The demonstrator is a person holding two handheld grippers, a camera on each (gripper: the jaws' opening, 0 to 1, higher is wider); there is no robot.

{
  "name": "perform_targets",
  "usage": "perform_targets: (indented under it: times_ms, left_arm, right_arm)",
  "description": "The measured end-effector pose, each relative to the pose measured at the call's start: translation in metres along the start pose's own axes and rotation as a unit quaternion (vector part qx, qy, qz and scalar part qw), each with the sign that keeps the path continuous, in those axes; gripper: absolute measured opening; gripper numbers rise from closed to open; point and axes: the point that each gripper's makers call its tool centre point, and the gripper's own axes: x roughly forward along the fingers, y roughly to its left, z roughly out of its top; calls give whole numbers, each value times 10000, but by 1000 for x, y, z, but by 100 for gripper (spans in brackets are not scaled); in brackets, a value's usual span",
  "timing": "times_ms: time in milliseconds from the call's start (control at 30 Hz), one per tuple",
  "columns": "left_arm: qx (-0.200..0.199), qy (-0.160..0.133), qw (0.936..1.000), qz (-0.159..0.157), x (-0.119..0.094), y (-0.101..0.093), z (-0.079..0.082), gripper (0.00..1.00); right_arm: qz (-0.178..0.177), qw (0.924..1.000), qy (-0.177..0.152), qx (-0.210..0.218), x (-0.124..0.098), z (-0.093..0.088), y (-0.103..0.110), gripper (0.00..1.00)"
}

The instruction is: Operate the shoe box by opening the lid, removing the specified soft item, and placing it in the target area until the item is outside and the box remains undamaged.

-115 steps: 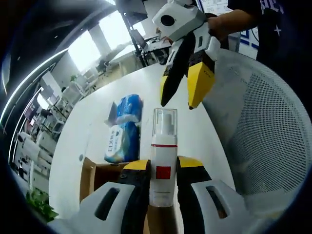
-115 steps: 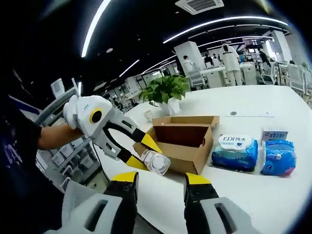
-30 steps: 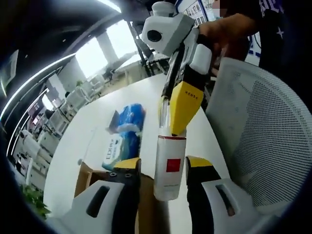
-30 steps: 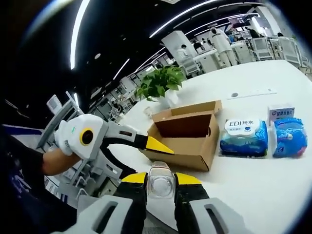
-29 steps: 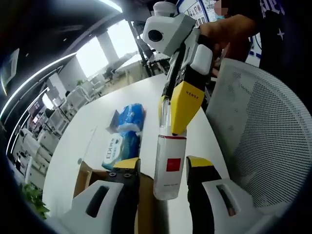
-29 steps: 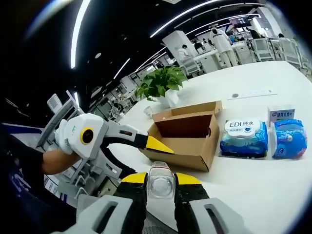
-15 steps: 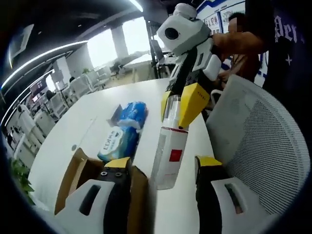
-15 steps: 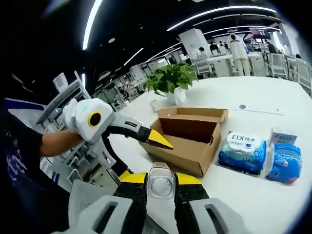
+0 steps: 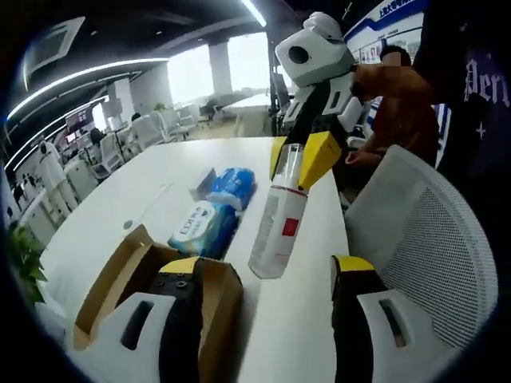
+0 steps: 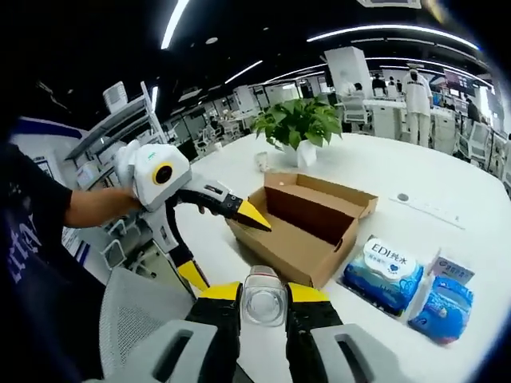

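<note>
in the left gripper view, the left hand-held gripper (image 9: 267, 275) has its two yellow-tipped jaws spread wide apart with nothing between them, low over a white desk (image 9: 136, 203). just ahead of it, the right hand-held gripper (image 9: 297, 159) reaches in from above, its jaws closed on the clear cap end of a white pump bottle (image 9: 278, 227) with a red square label, which hangs tilted above the desk. an open brown cardboard box (image 9: 128, 275) sits on the desk beside the left jaw, with a white and blue wipes pack (image 9: 203, 227) just beyond it and a blue packet (image 9: 234, 185) farther on. a white mesh chair back (image 9: 415, 239) stands to the right. in the right gripper view, the right hand-held gripper (image 10: 263, 292) clamps the bottle (image 10: 263, 298) end-on, the open left hand-held gripper (image 10: 215, 239) hovers near the box (image 10: 299, 227), and a potted plant (image 10: 299, 124) stands behind.
</note>
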Motion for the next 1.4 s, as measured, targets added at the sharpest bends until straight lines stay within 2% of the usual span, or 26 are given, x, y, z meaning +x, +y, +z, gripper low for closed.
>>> perform_targets:
  times_ms: [333, 833, 1400]
  left_arm:
    - [-177, -84, 9996, 226, -9, 6, -3, 72]
    - [-339, -130, 9978, 560, -27, 5, -12, 81]
    - [-518, -257, 9935, 978, -52, -1, -17, 88]
  right_arm:
    - [-22, 9983, 248, -523, -11, 16, -11, 16]
    - [-213, 9905, 561, -1238, -25, 43, -37, 16]
    - [-454, 9712, 939, -2143, -38, 69, -73, 16]
